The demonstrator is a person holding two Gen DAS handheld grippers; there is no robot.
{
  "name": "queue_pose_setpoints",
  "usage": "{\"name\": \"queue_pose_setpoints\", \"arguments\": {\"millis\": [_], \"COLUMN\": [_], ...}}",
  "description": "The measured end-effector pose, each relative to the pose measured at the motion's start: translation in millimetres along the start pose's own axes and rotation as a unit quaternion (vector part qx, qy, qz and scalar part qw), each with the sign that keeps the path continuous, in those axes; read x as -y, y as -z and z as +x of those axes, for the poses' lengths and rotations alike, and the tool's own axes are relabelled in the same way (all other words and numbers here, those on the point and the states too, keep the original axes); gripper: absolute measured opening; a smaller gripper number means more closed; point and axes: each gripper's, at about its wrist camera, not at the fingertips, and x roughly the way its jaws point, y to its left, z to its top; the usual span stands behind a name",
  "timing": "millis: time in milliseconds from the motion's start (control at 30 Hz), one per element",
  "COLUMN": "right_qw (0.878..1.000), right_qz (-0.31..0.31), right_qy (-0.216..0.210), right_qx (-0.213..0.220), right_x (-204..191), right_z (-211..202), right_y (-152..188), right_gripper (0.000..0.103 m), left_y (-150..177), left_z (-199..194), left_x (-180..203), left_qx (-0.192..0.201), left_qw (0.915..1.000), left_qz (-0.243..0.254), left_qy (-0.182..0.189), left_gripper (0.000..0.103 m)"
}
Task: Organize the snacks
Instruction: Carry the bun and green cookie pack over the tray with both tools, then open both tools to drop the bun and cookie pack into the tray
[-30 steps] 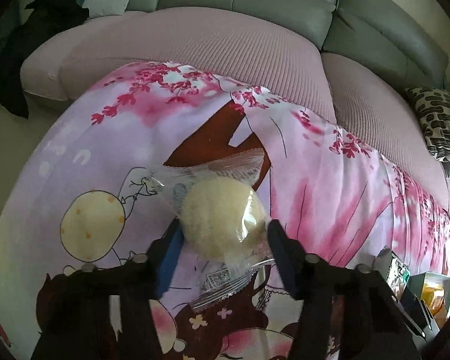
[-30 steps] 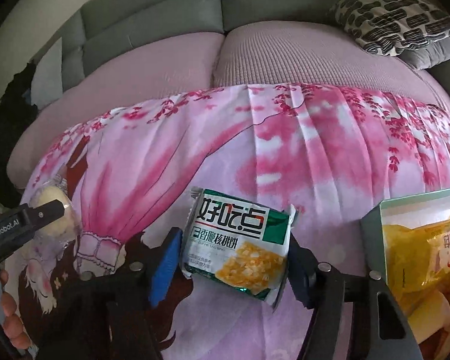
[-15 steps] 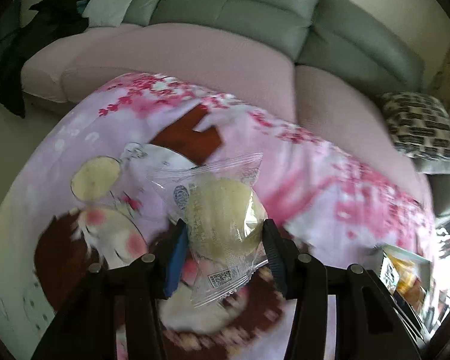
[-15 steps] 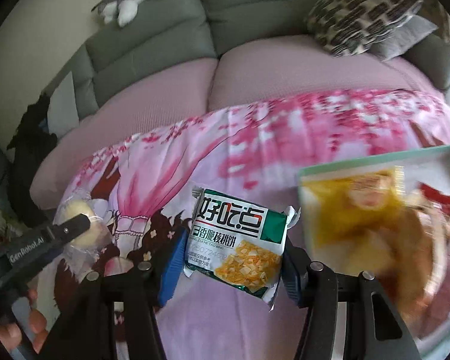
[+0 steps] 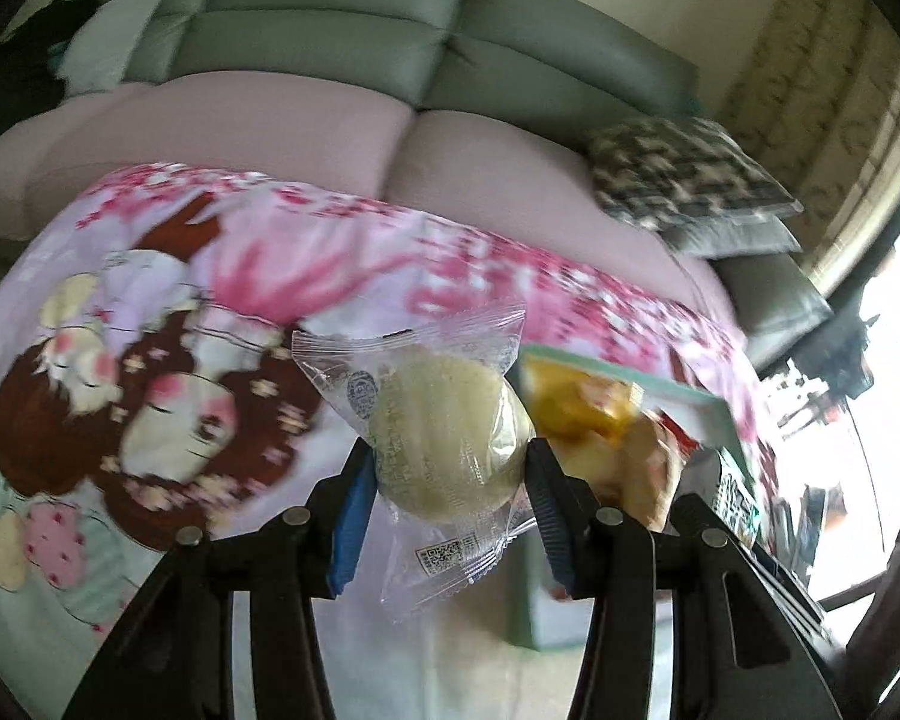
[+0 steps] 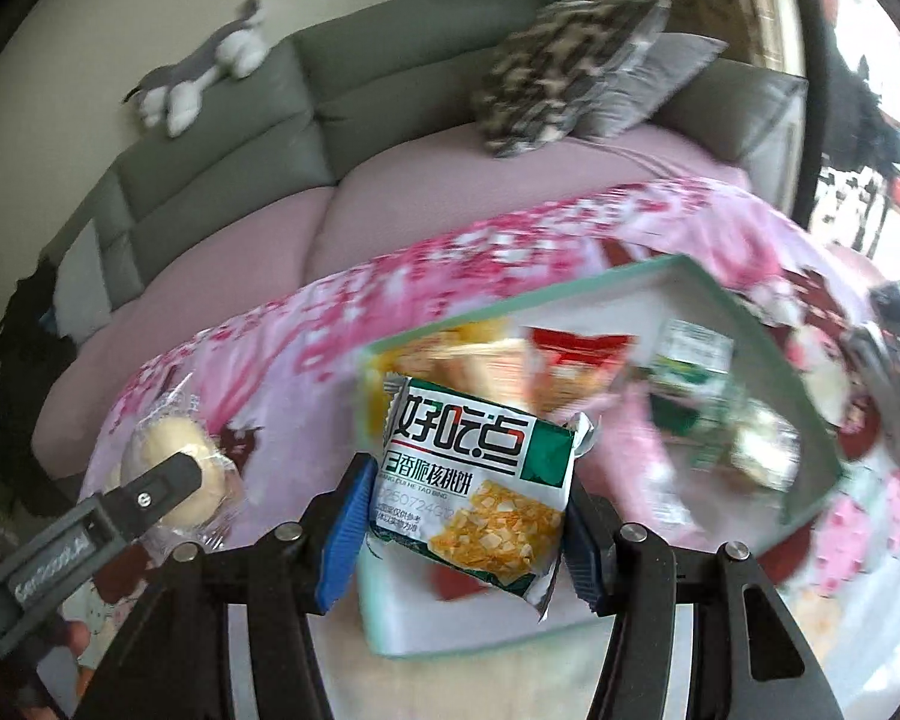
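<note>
left claw (image 5: 450,474): grips bun (image 5: 444,438) | right claw (image 6: 462,522): grips biscuit pack (image 6: 480,480)

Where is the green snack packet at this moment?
In the right wrist view the green snack packet is clamped in the right tool, above the near-left corner of the teal box.

Clear glossy plastic bun wrapper (image 5: 414,372)
</note>
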Motion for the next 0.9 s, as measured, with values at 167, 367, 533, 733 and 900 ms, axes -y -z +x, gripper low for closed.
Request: {"name": "queue_pose_setpoints", "arguments": {"millis": [167, 367, 533, 733, 900], "right_qw": [0.999, 0.997, 0.997, 0.996, 0.996], "right_qz": [0.034, 0.056, 0.063, 0.059, 0.050], "right_qy": [0.030, 0.044, 0.051, 0.057, 0.062], "right_qx": [-0.005, -0.006, -0.016, -0.027, -0.026], "right_x": [46.6, 83.1, 95.1, 96.2, 94.1], "right_z": [-0.7, 10.4, 20.9, 22.2, 16.7], "right_y": [0.4, 2.5, 6.6, 8.5, 9.7], "right_gripper": [0.060, 0.060, 0.060, 0.064, 0.071], "left_y": [26.9, 50.5, 66.1, 72.0, 72.5], "left_z": [12.6, 33.0, 50.9, 51.6, 42.9], "left_x": [39.2, 68.9, 84.5, 88.9, 86.5], "left_qx": [-0.008, -0.021, -0.039, -0.045, -0.043], "left_qw": [0.9984, 0.9953, 0.9921, 0.9906, 0.9916], "left_qz": [0.043, 0.083, 0.113, 0.126, 0.119], "left_qy": [0.034, 0.045, 0.037, 0.027, 0.028], "left_gripper": [0.052, 0.052, 0.052, 0.053, 0.066]}}
